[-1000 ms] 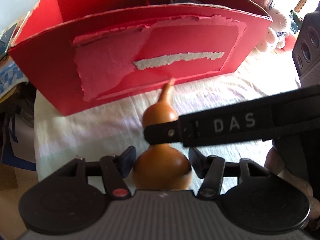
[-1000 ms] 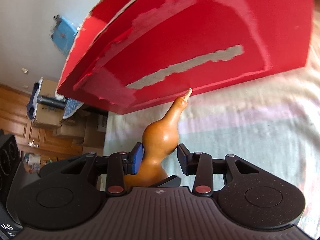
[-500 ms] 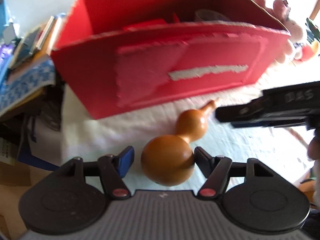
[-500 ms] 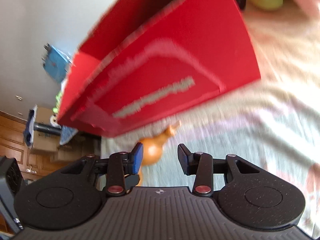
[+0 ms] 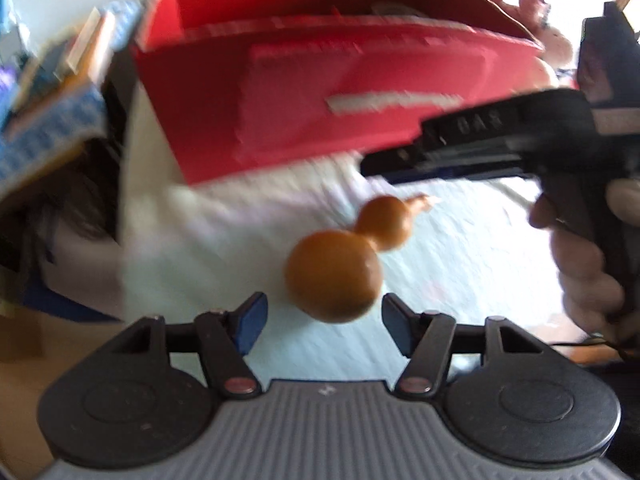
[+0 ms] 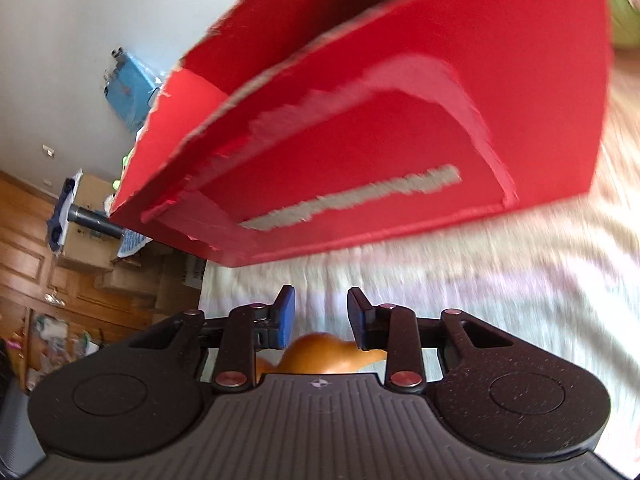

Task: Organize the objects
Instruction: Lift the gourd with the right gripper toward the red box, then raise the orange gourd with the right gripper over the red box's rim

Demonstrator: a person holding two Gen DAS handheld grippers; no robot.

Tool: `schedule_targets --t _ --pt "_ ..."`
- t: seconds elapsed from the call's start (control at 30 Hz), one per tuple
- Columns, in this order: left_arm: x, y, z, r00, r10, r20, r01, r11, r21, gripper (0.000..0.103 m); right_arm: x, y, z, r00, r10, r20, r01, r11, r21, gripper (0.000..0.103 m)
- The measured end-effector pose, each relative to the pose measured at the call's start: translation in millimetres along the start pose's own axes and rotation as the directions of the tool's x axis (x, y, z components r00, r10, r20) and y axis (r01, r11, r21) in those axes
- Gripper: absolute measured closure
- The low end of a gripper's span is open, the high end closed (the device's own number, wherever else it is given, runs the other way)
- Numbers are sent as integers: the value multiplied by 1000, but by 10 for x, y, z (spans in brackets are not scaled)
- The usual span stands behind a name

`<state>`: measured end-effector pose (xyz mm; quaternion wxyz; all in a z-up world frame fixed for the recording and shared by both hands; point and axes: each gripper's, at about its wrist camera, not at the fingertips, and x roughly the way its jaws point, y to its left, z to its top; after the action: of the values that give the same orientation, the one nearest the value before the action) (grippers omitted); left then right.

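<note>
An orange-brown gourd (image 5: 340, 264) lies on its side on the white cloth, stem pointing right, just beyond my left gripper (image 5: 324, 320), which is open and empty. In the right wrist view the gourd (image 6: 320, 354) shows below and behind my right gripper (image 6: 321, 316), which is open and empty. The right gripper also shows in the left wrist view (image 5: 472, 152), held by a hand above the gourd's stem. A red cardboard box (image 5: 320, 80) with a torn front stands behind the gourd; it fills the right wrist view (image 6: 380, 140).
The white cloth (image 5: 240, 248) covers the table. Pink plush toys (image 5: 532, 8) sit behind the box at right. Stacked books (image 5: 52, 92) lie at left. Cardboard boxes and wooden cabinets (image 6: 60, 264) stand beyond the table's left edge.
Both grippers have let go of the gourd and pulled back. The gourd now lies free on the cloth, tipped to the right. The right gripper has risen above it.
</note>
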<state>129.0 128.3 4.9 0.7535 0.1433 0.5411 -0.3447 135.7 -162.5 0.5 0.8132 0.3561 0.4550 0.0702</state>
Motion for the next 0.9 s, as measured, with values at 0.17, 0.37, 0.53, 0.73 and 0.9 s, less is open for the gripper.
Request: schedule_targets --t 0.17,0.37,0.53,0.73,0.9 --pt "202 -183 -35 996 -64 -57 65 998 22 40 -127 -122 -69 1000 -13 -8 13 999 35 70" --pt "267 -136 124 999 47 -23 -47 999 -7 41 -216 -165 -118 1000 -17 -15 18 998 55 70" --pt "309 -74 315 993 112 35 -112 994 -19 42 -261 -215 -160 1000 15 -19 -13 996 86 70" --pt "278 -105 392 983 98 153 -105 994 38 38 -279 -161 -166 999 45 -20 -43 997 61 68" --pt "253 -68 267 992 -8 125 0 998 58 34 -227 -117 -92 998 65 -4 -65 997 51 68"
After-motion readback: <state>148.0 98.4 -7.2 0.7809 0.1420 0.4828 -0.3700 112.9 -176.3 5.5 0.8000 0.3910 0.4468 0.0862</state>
